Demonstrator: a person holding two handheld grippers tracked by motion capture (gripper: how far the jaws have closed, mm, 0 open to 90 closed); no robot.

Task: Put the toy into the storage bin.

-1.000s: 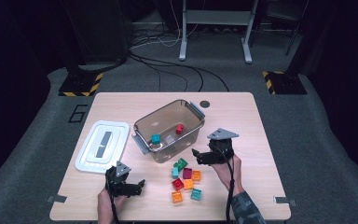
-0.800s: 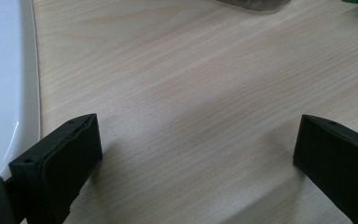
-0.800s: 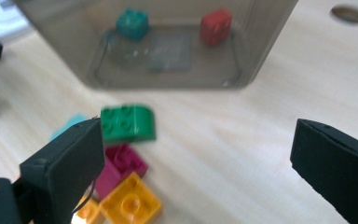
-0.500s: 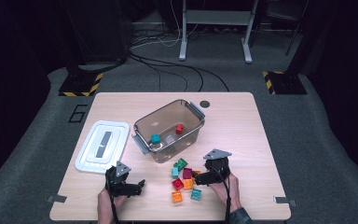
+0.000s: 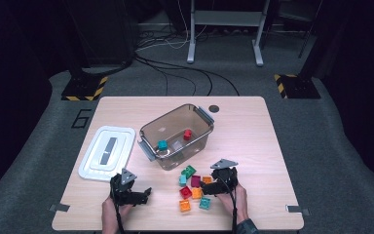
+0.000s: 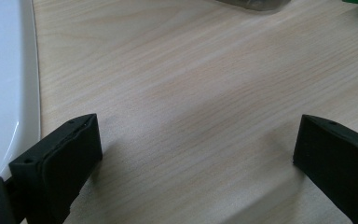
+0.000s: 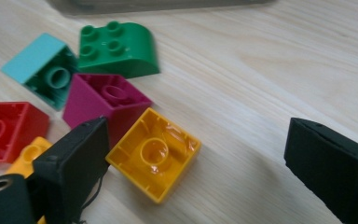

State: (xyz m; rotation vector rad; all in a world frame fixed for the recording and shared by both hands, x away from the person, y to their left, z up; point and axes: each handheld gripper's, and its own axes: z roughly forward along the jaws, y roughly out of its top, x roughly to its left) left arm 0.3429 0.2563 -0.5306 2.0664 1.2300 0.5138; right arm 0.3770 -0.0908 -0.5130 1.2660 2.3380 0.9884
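**Right gripper down at the brick pile, nothing grabbed**

Between the right gripper's [image 7: 196, 158] jaws sat an upside-down orange brick [image 7: 154, 154], lying on the wooden table [image 7: 270, 60]. The jaws stood wide and had just been closing a touch, but the pads weren't pressing on it: the brick lay close by the left jaw, with a big gap to the other one. Whether that near jaw actually touched it, I couldn't tell. Just past it were a magenta brick [image 7: 105, 100], a green rounded brick [image 7: 116, 49], a light blue brick [image 7: 42, 67] and a red brick [image 7: 7, 128], all bunched together.

From the high view, the right gripper [image 5: 212, 186] was at the pile's right edge, near the clear plastic bin [image 5: 175, 139] with a red piece [image 5: 187, 134] and a teal piece [image 5: 162, 145] inside.

The left gripper [image 6: 196, 154] was spread wide over bare wood, holding nothing, with the white lid [image 6: 2, 79] just beside its left jaw.
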